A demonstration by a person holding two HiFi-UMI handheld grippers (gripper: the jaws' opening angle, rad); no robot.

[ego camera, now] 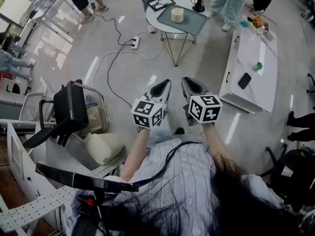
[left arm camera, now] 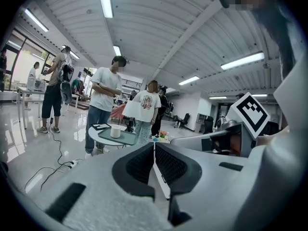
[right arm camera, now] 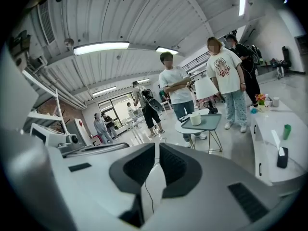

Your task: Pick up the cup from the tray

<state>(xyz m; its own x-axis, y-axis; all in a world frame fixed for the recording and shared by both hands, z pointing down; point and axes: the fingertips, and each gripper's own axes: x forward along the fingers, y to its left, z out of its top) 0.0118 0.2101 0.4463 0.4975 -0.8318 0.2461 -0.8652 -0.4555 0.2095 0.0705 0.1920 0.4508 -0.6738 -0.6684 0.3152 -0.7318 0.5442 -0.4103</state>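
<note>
Cream cup [ego camera: 177, 14] on tray [ego camera: 193, 25], well beyond left hand-held gripper [ego camera: 166, 83], right hand-held gripper [ego camera: 186, 81].

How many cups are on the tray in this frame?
1. The cup stands upright on the tray, toward its left end in the head view, on the round table. Nothing on the tray looks hidden.

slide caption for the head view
Left tool and right tool, both shut and empty, face a far round table with the cup on its tray.
</note>
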